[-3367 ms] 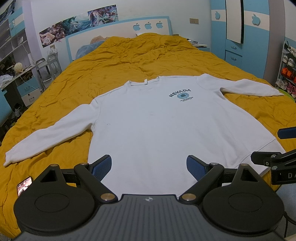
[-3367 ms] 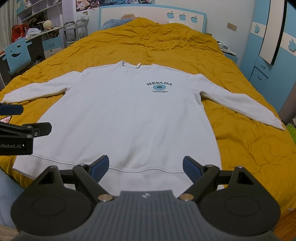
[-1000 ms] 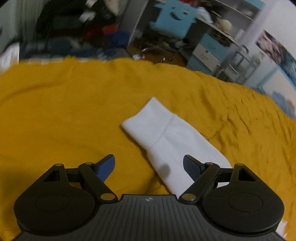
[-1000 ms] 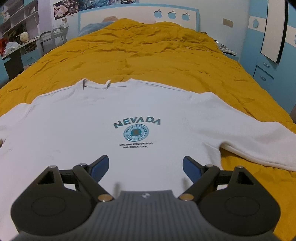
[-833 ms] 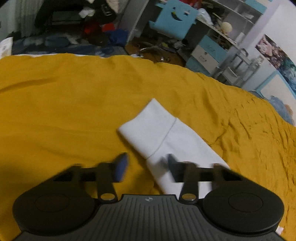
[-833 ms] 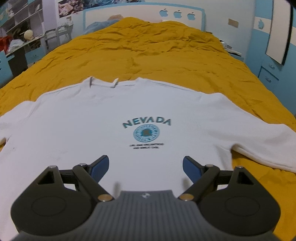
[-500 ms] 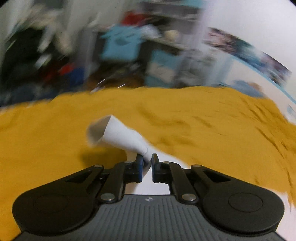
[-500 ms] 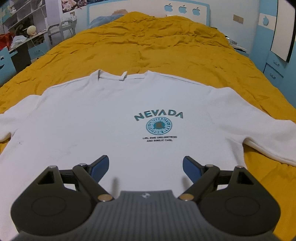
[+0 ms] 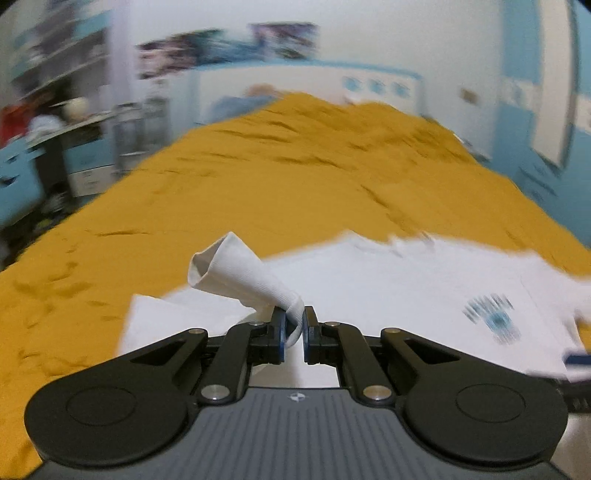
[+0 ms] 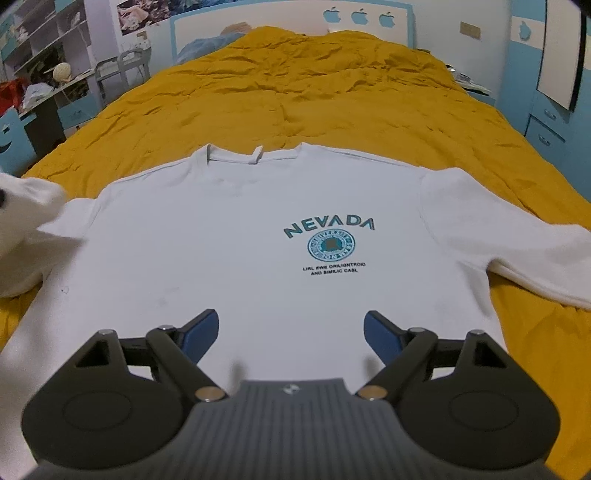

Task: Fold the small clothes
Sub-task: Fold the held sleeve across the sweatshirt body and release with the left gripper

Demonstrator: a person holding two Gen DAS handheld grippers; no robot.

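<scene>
A white NEVADA sweatshirt (image 10: 258, 251) lies face up on the yellow bed (image 10: 332, 88). My left gripper (image 9: 293, 332) is shut on the left sleeve cuff (image 9: 236, 273) and holds it raised over the shirt body (image 9: 388, 280). The lifted sleeve shows blurred at the left edge of the right wrist view (image 10: 22, 214). My right gripper (image 10: 291, 332) is open and empty above the shirt's lower chest. The right sleeve (image 10: 524, 251) lies spread out on the bed.
A headboard (image 10: 295, 18) stands at the far end of the bed. A desk and shelves (image 10: 44, 81) are on the left. Blue cabinets (image 10: 546, 122) are on the right. A blue fingertip (image 9: 576, 360) of the other gripper shows at the right edge of the left wrist view.
My left gripper closed on the left sleeve cuff, lifted it and swung it right toward the shirt body. My right gripper stayed open and shifted a little over the chest.
</scene>
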